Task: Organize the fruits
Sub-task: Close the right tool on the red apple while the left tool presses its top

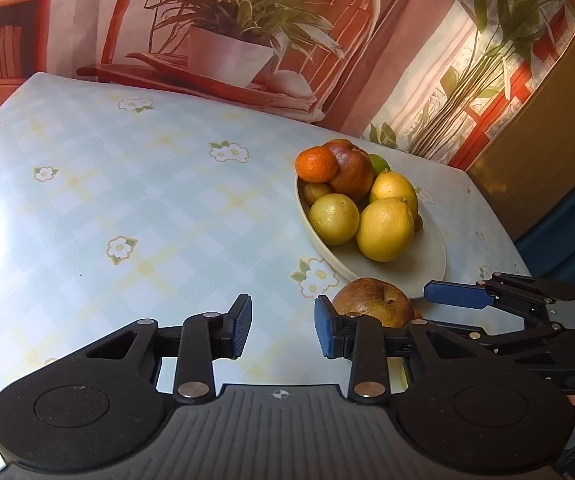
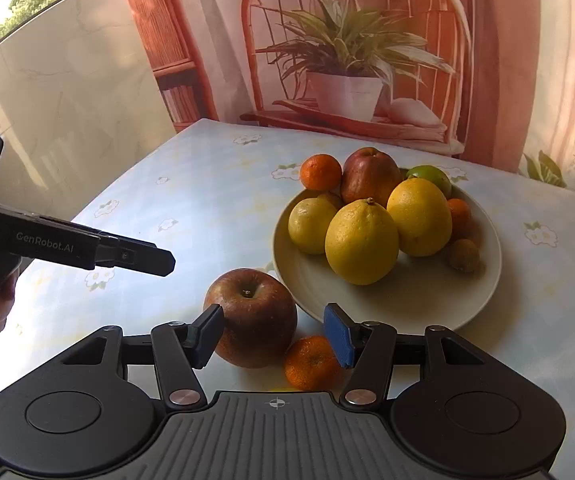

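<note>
Two grippers work over one flowered tablecloth; going left to right in the right wrist view, the left gripper hangs idle above bare cloth, its jaws only slightly parted and grasping nothing, probably kept clear of the reach; next, one loose apple sits just beside the bowl; the right gripper straddles it, jaws released, one pad near its side, no squeeze visible, likely lining up a pick; one small mandarin lies loose beside that apple; the bowl holds three lemons, one red apple, two mandarins, one lime and two small brownish fruits; both loose pieces seem meant for it.
</note>
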### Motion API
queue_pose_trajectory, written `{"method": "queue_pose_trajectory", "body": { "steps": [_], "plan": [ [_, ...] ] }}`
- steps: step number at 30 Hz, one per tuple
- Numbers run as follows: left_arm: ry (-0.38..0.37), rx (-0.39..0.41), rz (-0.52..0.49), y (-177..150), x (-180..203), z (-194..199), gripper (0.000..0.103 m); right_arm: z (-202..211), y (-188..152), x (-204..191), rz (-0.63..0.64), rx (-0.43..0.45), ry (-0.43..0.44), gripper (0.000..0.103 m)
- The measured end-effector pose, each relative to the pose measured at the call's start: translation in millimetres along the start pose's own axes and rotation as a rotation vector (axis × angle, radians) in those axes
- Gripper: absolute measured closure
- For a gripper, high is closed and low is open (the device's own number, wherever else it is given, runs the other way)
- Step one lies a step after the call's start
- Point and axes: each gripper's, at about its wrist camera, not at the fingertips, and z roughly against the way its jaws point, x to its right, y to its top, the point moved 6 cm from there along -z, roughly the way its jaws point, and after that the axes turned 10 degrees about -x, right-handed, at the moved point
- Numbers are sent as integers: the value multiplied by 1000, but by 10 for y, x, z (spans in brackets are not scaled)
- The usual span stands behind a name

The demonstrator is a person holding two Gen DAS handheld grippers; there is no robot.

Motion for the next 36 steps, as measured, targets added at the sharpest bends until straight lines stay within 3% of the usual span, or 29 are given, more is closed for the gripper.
{"method": "queue_pose_trajectory", "body": {
  "steps": [14,25,36],
  "plan": [
    [-176,-30,141,66,117,-316,67,-101,-100,-173,115,-25,-1,46],
    [-197,-62,90,52,231,-407,67,-162,-103,-236,151,-45,-2,46],
    [-238,-64,131,43,156,-444,64,-285,-66,-330,215,-52,-52,47]
  ]
}}
